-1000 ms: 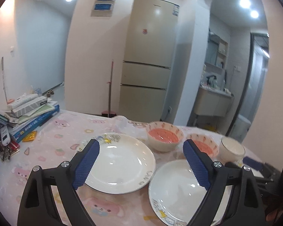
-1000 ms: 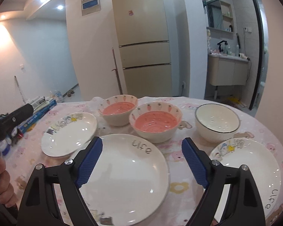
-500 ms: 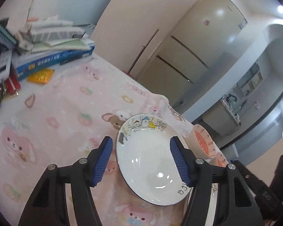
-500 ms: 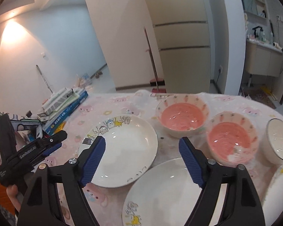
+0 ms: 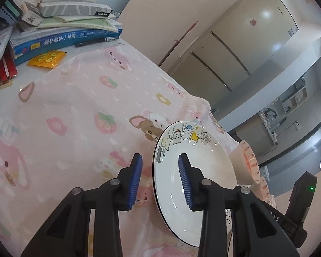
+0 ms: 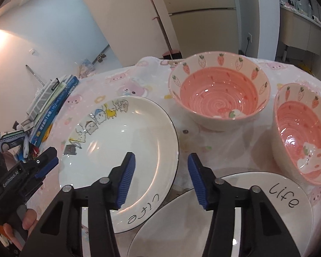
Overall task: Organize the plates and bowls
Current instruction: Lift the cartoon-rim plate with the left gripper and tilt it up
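Observation:
A white cartoon plate [image 5: 203, 167] [image 6: 122, 150] lies on the pink tablecloth [image 5: 70, 115]. My left gripper [image 5: 160, 180] is open and straddles the plate's left rim, one finger outside and one over the plate; it also shows in the right wrist view [image 6: 42, 167]. My right gripper [image 6: 160, 182] is open and straddles the same plate's right rim. A second white plate marked "life" [image 6: 256, 218] lies below right. Two pink strawberry bowls [image 6: 219, 92] [image 6: 301, 132] stand behind.
A stack of books and papers [image 5: 60, 23] [image 6: 51, 105] sits at the table's left edge, with a yellow packet [image 5: 47, 58] beside it. A fridge [image 5: 235, 42] and a broom [image 6: 160, 25] stand beyond the table.
Both grippers have moved in on the cartoon plate and narrowed their jaws. The left one now straddles its left rim, the right one its right rim.

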